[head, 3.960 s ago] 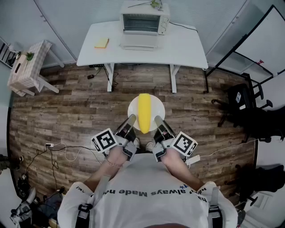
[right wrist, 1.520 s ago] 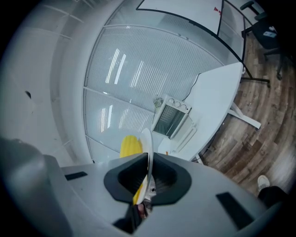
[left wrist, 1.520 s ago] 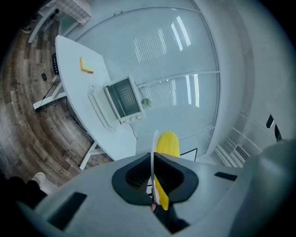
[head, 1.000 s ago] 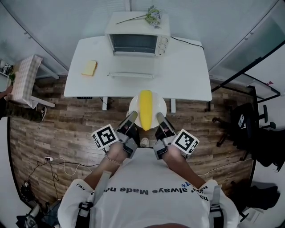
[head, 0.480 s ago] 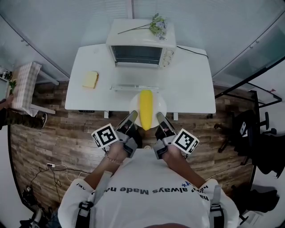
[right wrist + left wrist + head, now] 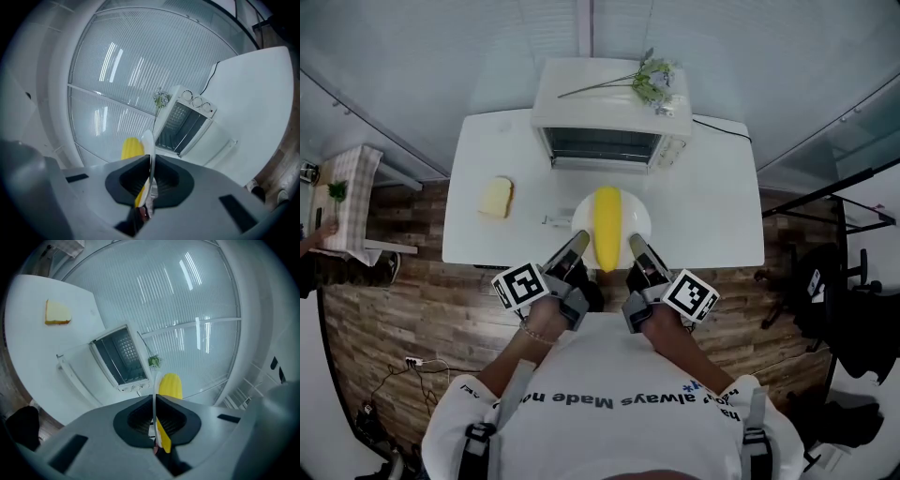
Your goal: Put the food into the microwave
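Clamping the plate point(image 6: 639, 221) rim, left gripper point(image 6: 578, 241) and right gripper point(image 6: 634, 243) carry corn point(image 6: 607, 225); open microwave point(image 6: 600, 112), upper centre, not yet loaded.

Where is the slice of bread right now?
In the head view, the slice of bread lies on the white table's left part, left of the open microwave, apart from the plate.

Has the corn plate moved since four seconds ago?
Yes. The plate went forward, from above the floor to above the table, near the microwave.
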Motion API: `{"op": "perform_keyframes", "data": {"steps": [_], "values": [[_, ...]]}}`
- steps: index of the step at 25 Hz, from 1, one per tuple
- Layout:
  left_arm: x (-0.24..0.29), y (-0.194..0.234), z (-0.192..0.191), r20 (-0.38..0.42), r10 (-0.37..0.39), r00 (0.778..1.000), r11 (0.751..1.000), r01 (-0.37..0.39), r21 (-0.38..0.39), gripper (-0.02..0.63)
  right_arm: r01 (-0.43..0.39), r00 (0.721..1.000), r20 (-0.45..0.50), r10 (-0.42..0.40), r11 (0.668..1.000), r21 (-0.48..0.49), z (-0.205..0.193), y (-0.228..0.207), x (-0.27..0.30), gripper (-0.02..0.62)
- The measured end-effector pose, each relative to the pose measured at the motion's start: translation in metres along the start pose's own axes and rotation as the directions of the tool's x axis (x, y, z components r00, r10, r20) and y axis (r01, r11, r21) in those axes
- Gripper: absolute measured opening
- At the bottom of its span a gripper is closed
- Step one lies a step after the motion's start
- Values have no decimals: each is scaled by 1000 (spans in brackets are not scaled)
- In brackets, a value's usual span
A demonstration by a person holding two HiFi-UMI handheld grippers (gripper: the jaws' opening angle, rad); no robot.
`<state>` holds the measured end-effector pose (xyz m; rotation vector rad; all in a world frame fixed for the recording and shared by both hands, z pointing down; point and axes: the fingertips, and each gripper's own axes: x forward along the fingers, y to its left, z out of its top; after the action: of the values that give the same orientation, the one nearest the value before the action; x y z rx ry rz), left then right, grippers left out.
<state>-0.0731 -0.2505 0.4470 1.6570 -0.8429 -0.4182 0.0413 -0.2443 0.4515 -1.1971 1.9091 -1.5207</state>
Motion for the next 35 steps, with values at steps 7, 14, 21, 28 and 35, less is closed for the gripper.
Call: {"op": "perform_keyframes", "data": {"steps": [7, 14, 21, 28, 35], "values": [[44, 14, 63, -23, -3, 1000, 1000, 3, -4, 18, 18, 1000, 17, -18, 1000, 1, 28, 1, 71, 25], [75, 25, 103, -40, -4, 999, 1000, 3, -4, 18, 24, 999, 28, -24, 1000, 7, 48, 0, 117, 25], [95, 29, 103, -43, 12, 999, 999, -13, -31, 17, 49, 999, 16, -49, 999, 21, 64, -12, 125, 25], [125, 29, 92, -31, 25, 999, 998, -27, -52, 17, 60, 998, -3, -60, 998, 20, 91, -29, 123, 25], [132, 30, 89, -29, 35, 999, 998, -37, -48, 17, 59, 998, -18, -59, 998, 19, 98, -34, 124, 25]]}}
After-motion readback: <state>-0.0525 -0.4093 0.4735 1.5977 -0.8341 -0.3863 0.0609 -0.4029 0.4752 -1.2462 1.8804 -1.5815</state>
